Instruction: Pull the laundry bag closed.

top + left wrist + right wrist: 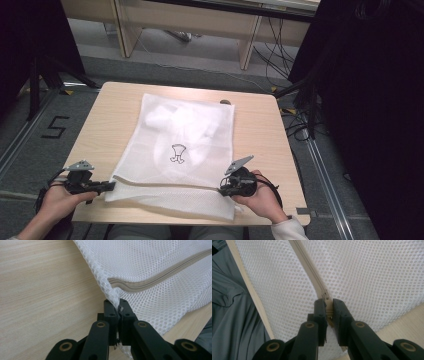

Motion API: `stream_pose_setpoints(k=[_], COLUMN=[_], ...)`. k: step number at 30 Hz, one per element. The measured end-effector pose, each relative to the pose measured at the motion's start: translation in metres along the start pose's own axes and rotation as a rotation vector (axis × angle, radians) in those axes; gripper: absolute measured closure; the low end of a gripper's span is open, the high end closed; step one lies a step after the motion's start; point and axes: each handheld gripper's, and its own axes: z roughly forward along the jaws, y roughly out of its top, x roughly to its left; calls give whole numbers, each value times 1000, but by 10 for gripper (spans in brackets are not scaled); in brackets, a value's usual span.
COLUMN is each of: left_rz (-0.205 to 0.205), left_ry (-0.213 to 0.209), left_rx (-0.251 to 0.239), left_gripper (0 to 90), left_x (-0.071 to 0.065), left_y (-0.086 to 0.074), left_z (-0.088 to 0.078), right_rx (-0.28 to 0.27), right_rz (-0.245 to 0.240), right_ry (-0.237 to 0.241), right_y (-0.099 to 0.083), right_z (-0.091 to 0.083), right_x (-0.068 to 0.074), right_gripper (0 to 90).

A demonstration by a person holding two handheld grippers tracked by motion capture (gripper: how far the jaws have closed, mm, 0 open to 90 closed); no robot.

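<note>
Gripper, left: left gripper (119, 305) is clenched on the corner seam of the white mesh laundry bag (175, 150), right at the start of the zipper (160, 277) — mesh squeezed between the jaw tips.
Gripper, right: right gripper (328, 305) is clamped on the zipper slider (326, 297), the beige pull pinched between its jaws at the bag's near right side.
Bag: lies flat on the desk (100, 130), its near edge reaching the desk's front edge; white clothing (185, 125) shows through the mesh, with a small dark print (177, 153) near the middle.
Zipper line: runs along the near end of the bag between the two grippers and looks closed along that stretch.
Risk, slider: the pull is small and held at the very jaw tips — a tug off the zipper's line could likely slip it free.
Risk, corner: only a thin fold of mesh is pinched, so a hard counter-pull may drag it out or strain the seam.
Risk, bag: with the near edge at the desk's front edge, a slack anchor could let the bag bunch or slide toward the person's lap.
Risk, snag: loose mesh beside the teeth could catch in the slider and jam it.
</note>
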Motion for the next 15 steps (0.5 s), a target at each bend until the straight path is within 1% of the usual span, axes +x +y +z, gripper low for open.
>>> stream_pose_setpoints(k=[2, 3, 4, 5, 6, 7, 8, 9, 10, 11, 12, 13, 14, 15], left_rz=[1, 44, 43, 56, 45, 38, 38, 52, 65, 66, 77, 75, 83, 83], left_ry=[1, 25, 54, 69, 75, 65, 61, 65, 69, 67, 74, 56, 53, 55], left_rx=[1, 31, 27, 35, 33, 40, 44, 48, 43, 46, 50, 54, 59, 56], left_gripper=[860, 860, 861, 861, 861, 861, 861, 860, 860, 860, 859, 860, 859, 859], left_x=[0, 3, 4, 7, 9, 10, 10, 8, 7, 4, 3, 2, 2, 0], left_y=[0, 0, 1, 1, 0, 0, 0, 1, 1, 1, 1, 1, 1, 1], left_z=[0, -3, -3, -5, -6, -7, -5, -5, -5, -4, -3, -2, -2, -1], right_rx=[1, 13, 28, 44, 40, 28, 27, 14, 7, 6, 8, 2, 9, 9], right_rz=[0, -2, -24, 7, 17, 38, 53, 56, 80, 83, 81, 74, 72, 69], right_ry=[-5, -3, -37, -69, -71, -56, -68, -73, -79, -79, -77, -74, -72, -65], right_y=[-1, -2, -4, -7, -10, -15, -19, -22, -24, -25, -25, -24, -23, -22], right_z=[-1, -2, -1, -3, -5, -8, -11, -13, -14, -14, -14, -12, -11, -9], right_x=[0, 0, -3, -4, -8, -12, -15, -18, -18, -17, -17, -17, -15, -14], right_gripper=[835, 869, 900, 900, 900, 900, 900, 900, 900, 900, 900, 900, 900, 900])
